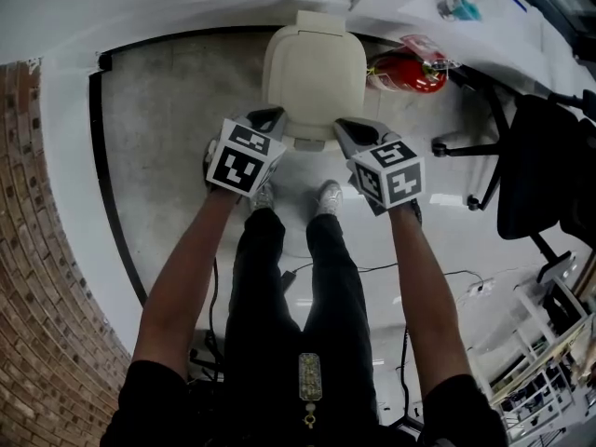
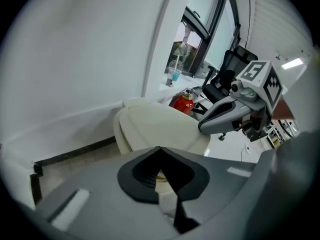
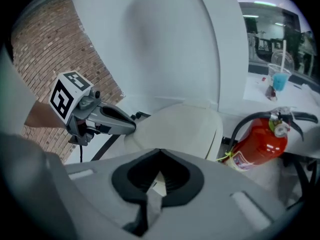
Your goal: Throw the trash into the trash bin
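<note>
A cream trash bin (image 1: 314,68) with its lid down stands on the floor against the white wall, just ahead of the person's feet. My left gripper (image 1: 270,115) hangs over the bin's near left corner, jaws together with nothing between them. My right gripper (image 1: 346,127) is level with it at the near right corner, jaws also together and empty. In the left gripper view the bin (image 2: 155,124) lies just beyond the shut tips (image 2: 161,149), with the right gripper (image 2: 202,128) alongside. The right gripper view shows the bin (image 3: 180,126) and the left gripper (image 3: 132,126). No trash is in sight.
A red fire extinguisher (image 1: 410,73) lies right of the bin. A black office chair (image 1: 540,170) stands further right under a white desk (image 1: 466,17) with a cup on it. A brick wall (image 1: 37,250) runs along the left. Cables trail on the floor behind the feet.
</note>
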